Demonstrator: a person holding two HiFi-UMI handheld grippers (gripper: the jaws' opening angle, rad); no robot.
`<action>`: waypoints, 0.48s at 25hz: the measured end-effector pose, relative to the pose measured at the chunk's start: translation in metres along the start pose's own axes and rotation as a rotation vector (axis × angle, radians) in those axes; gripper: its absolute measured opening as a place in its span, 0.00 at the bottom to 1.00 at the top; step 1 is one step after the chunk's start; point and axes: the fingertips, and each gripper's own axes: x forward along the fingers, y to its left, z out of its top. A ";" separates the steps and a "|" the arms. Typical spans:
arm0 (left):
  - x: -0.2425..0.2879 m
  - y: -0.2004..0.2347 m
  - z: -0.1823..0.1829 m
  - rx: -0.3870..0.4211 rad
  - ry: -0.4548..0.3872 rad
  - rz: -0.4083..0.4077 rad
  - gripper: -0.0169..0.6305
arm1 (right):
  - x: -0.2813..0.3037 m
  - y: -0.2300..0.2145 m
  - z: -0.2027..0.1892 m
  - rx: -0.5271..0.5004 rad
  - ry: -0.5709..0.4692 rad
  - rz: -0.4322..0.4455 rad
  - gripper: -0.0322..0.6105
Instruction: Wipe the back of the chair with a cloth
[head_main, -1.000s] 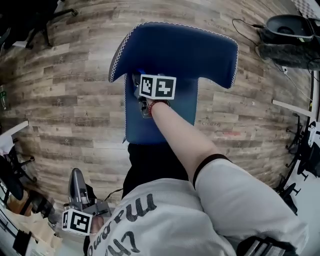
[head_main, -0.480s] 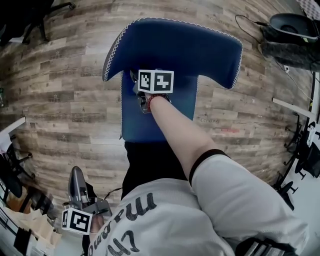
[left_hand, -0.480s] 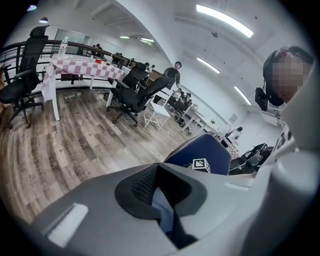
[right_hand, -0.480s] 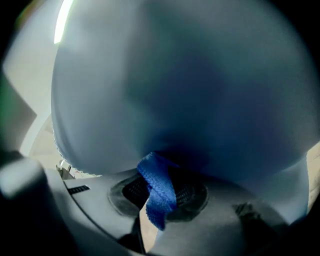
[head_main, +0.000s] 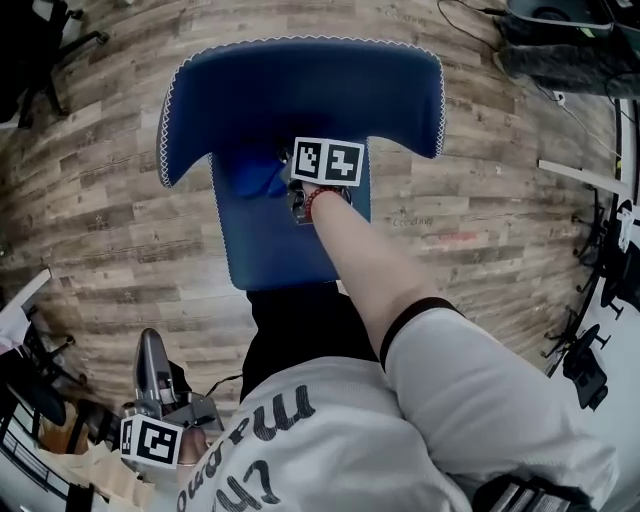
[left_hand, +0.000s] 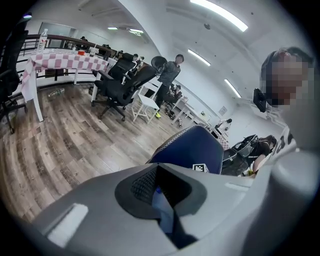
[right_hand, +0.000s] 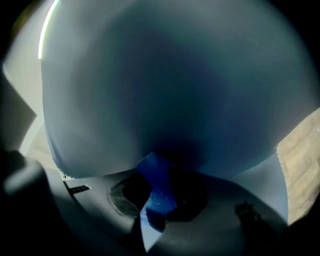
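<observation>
We press the blue cloth (right_hand: 157, 192), pinched in our right tongs (head_main: 288, 180), against the chair back (head_main: 300, 90), left of centre, for wiping. Our left tongs (head_main: 150, 345), pressed together and empty, wait near left, clear of the work.

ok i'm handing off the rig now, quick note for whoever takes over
Right gripper: shut on the cloth, pressed to the chair back near its middle.
Left gripper: shut, empty, low at the person's side, off the chair.
Done: cloth is on the back; how much is wiped can't be told.
Left: probably sweep the rest of the back.
</observation>
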 end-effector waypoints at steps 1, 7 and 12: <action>0.003 -0.003 -0.001 0.004 0.006 -0.005 0.03 | -0.003 -0.006 0.001 -0.005 0.001 -0.009 0.16; 0.017 -0.015 -0.002 0.025 0.040 -0.026 0.03 | -0.022 -0.044 0.008 0.014 -0.012 -0.074 0.16; 0.024 -0.025 -0.005 0.048 0.055 -0.041 0.03 | -0.042 -0.081 0.013 0.063 -0.046 -0.135 0.16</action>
